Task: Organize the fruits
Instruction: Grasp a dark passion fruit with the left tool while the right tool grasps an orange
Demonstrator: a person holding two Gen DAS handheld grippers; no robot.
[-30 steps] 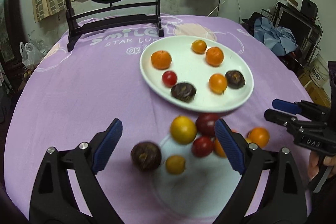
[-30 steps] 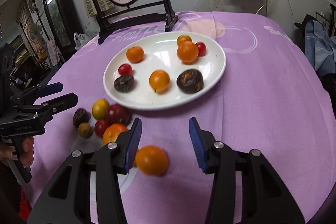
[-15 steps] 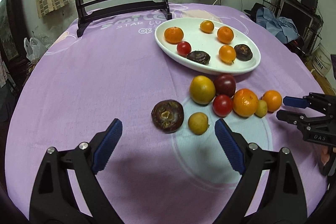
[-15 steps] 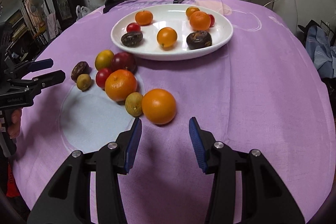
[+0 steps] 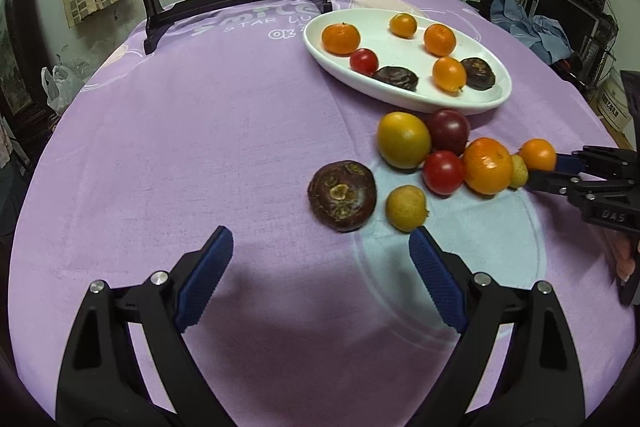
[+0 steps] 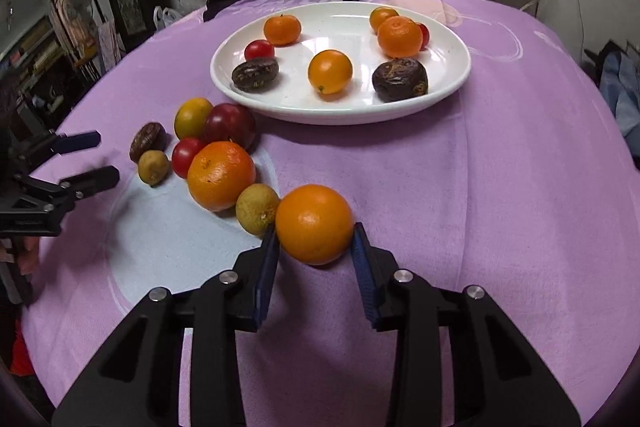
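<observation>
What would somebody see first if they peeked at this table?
Probably the bright orange right up front, with the right tongs just closing around it on the purple cloth. Behind it sits a white plate dotted with small oranges, tomatoes and dark fruits. On the left, a loose heap of fruit waits beside the plate, with the left tongs wide open near it.

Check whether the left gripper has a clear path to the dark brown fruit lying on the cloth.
Probably yes. The left gripper is open, and the dark brown fruit lies just ahead of its fingertips with bare cloth between. Only the small yellow-green fruit sits close beside it and might get nudged.
</observation>
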